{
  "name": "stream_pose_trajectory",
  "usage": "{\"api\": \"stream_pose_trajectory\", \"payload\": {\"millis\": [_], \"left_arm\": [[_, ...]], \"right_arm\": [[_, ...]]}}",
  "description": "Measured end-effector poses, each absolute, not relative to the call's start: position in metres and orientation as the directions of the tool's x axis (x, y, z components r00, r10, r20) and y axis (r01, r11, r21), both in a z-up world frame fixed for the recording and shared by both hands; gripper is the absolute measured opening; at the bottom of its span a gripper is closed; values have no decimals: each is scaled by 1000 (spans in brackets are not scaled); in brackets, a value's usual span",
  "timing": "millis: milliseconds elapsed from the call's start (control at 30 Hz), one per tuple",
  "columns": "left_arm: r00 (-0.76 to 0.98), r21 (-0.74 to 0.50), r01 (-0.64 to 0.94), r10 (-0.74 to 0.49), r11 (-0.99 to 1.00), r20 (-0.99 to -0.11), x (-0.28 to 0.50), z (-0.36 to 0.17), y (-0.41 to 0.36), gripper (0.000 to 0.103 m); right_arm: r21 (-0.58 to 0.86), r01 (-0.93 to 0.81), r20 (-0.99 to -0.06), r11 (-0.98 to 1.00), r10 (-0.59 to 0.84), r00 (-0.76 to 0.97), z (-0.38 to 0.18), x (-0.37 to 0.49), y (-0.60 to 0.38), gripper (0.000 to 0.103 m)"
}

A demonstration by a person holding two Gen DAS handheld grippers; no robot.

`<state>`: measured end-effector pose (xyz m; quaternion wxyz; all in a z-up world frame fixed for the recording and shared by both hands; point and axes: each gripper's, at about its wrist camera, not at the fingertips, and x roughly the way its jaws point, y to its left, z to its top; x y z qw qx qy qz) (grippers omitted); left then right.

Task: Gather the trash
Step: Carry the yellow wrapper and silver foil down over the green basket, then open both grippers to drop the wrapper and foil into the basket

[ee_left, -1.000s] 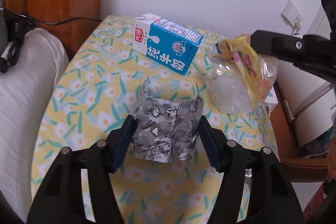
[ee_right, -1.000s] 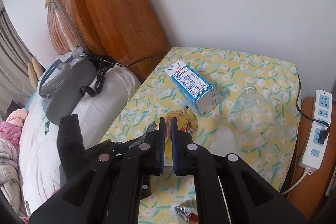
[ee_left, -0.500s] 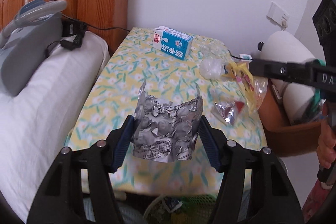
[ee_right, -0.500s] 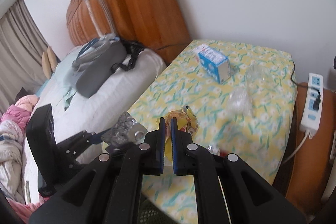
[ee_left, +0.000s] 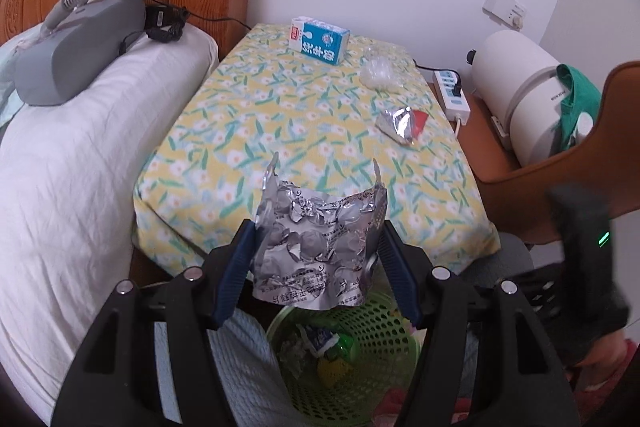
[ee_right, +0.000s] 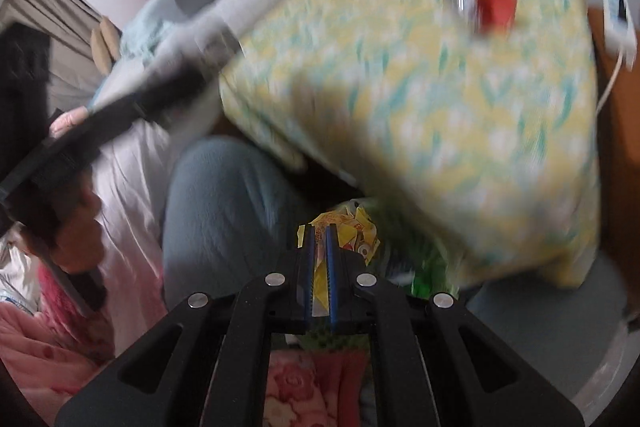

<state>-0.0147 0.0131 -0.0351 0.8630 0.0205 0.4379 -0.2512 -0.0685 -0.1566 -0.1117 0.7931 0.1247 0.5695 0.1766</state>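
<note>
My left gripper (ee_left: 316, 267) is shut on a crumpled silver foil blister pack (ee_left: 316, 247) and holds it above a green mesh trash basket (ee_left: 376, 359) that has several scraps in it. My right gripper (ee_right: 320, 259) is shut on a yellow plastic wrapper (ee_right: 352, 231), low beside the table's near edge; that view is blurred. On the yellow floral table (ee_left: 280, 115) lie a blue milk carton (ee_left: 320, 41), a clear crumpled bottle (ee_left: 380, 73) and a silver-and-red wrapper (ee_left: 402, 123).
A bed with white pillow (ee_left: 72, 155) and a grey device (ee_left: 76, 39) lies to the left. A power strip (ee_left: 452, 95), a white appliance (ee_left: 524, 87) and a wooden chair (ee_left: 560, 167) stand to the right. The person's knee (ee_right: 224, 203) is beside the basket.
Both grippers have pulled back from the table and dropped lower with their trash. The basket has come into view under the left gripper. The right gripper has swung down fast.
</note>
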Motion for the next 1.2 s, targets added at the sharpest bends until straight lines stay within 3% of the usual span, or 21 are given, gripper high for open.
{"api": "stream_pose_trajectory", "payload": {"millis": [167,233,300,433,500,767,1000,1067,1133,1200], "left_arm": [[462,-189,446,-406,875,-789,-29,-49,15,60],[455,-189,446,-403,875,-794,-34,-52,15,60],[451,-186,447,-400,875,-798,-40,-55,16,60],[430,-199,444,-403,874,-808,-44,-61,19,60],[418,-201,445,-401,873,-815,-46,-65,19,60],[340,-215,489,-412,845,-845,-61,-84,9,61],[246,-211,515,-379,831,-892,-77,-117,-8,61],[230,-213,513,-372,831,-899,-79,-123,-10,64],[235,-202,510,-361,836,-903,-79,-125,-12,81],[262,-184,508,-354,841,-898,-81,-122,-13,86]], "right_arm": [[401,-115,-894,909,416,167,-167,-84,-140,9],[395,-111,-904,912,407,133,-179,-85,-137,21],[383,-94,-911,919,393,126,-184,-86,-137,55],[359,-85,-914,930,368,172,-174,-90,-143,62],[335,-75,-915,939,343,212,-163,-94,-152,71],[209,-39,-916,977,210,342,-124,-98,-177,88],[202,-2,-904,979,187,384,-117,-95,-195,90],[204,4,-904,979,186,386,-117,-94,-199,91],[211,9,-903,977,191,384,-118,-93,-201,91],[217,12,-903,976,196,382,-116,-92,-202,93]]}}
